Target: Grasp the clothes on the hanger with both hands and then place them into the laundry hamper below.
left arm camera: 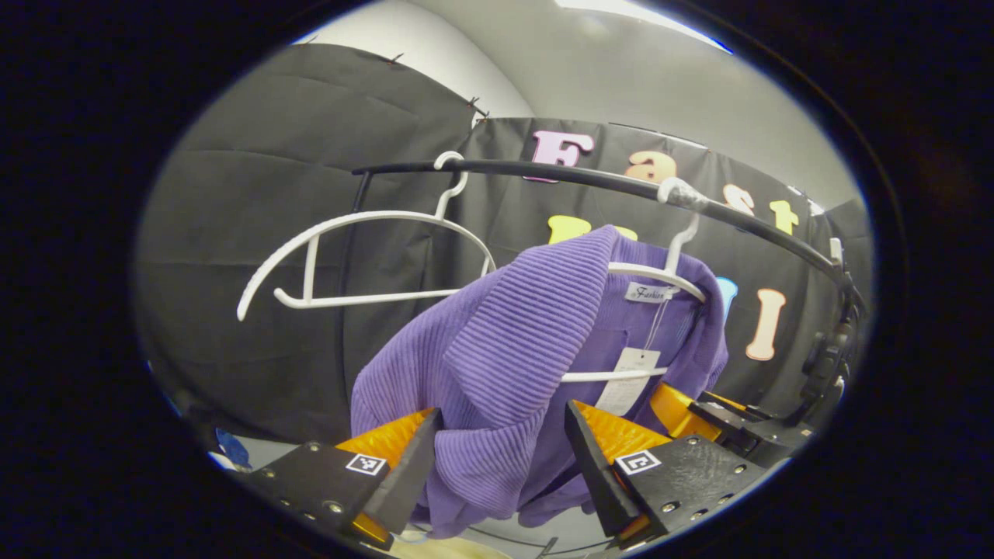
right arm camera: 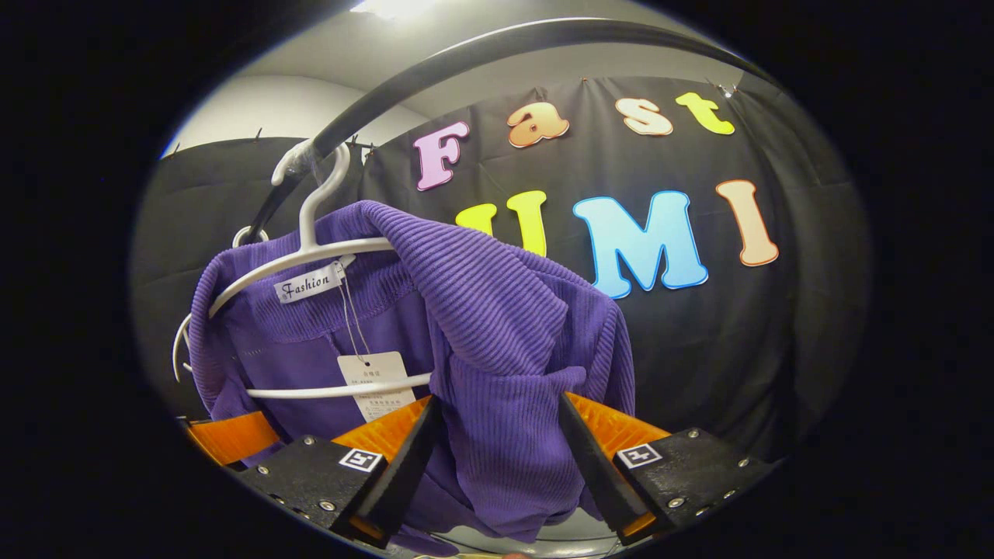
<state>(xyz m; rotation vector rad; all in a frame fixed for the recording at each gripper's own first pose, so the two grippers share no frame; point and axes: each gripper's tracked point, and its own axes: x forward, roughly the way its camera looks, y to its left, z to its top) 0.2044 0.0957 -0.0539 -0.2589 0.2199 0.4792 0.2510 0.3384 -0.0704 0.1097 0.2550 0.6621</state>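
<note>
I see the left tool (left arm camera: 501,466) and right tool (right arm camera: 497,458) each spread around the purple knit top (right arm camera: 497,326): soft, light, limp; I pinch each shoulder fold at lower centre

Purple garment's (left arm camera: 497,373) hem perhaps below frame

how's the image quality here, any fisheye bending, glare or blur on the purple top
Left gripper view: the rail bows into an arc, glare from a ceiling light, ribs of the purple top sharp. Right gripper view: the rail curves harder, a bright light at the upper edge, knit crisp.
</note>
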